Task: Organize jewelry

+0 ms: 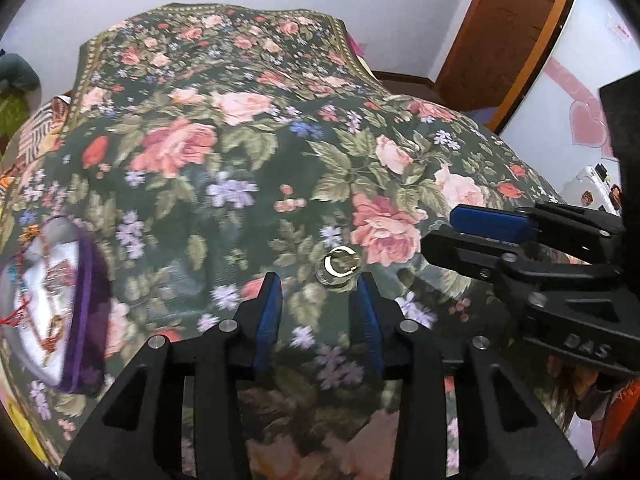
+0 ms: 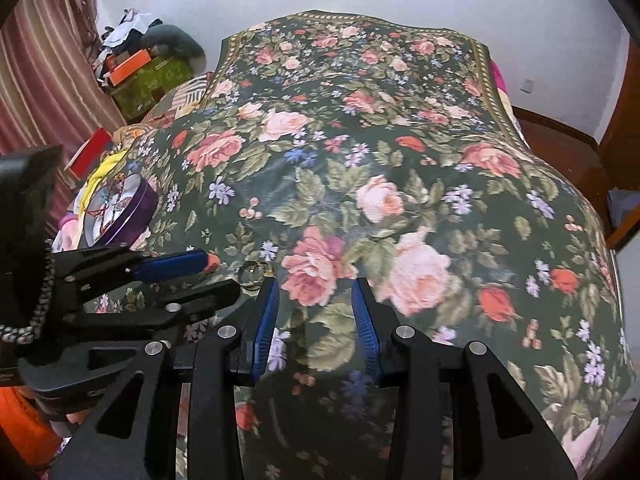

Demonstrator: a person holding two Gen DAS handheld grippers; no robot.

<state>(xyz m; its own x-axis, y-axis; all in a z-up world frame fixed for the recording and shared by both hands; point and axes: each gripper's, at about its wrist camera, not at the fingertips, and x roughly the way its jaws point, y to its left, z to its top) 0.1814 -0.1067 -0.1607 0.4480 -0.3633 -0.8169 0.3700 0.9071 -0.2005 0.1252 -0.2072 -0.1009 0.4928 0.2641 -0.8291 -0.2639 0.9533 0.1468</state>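
A bed (image 1: 224, 92) under a floral spread fills both views and carries everything, and the step in hand looks like the pickup of loose pieces that are to go into the tin (image 1: 52, 304), a round purple-walled box lying near the bed's left edge with beaded strands already heaped in it. The left gripper (image 1: 316, 304) is held low over the spread and points up the bed; its blue-padded jaws stand apart with nothing between them, and the right view shows it from the side as likewise parted and holding nothing. The right gripper (image 2: 316, 312) hovers level with it on its right, also pointing up the bed, jaws parted to about the same width and empty, only flowered cloth showing between the pads. The rings (image 1: 338, 267), what seems a small pile of thin metal hoops, lie on the spread in the near middle of the bed, just ahead of the left gripper's right finger and a little off the centre of its gap; in the right view they sit between the two grippers' tips. By my reading the left gripper has the job: it needs a small shift right to bring the rings between the pads, then a descent until the tips press into the cloth, then a firm close. The hoops are thin and lie flat on soft fabric, so the pads may slide over them or pinch cloth along with them. After that comes a carry across to the tin at the left edge.
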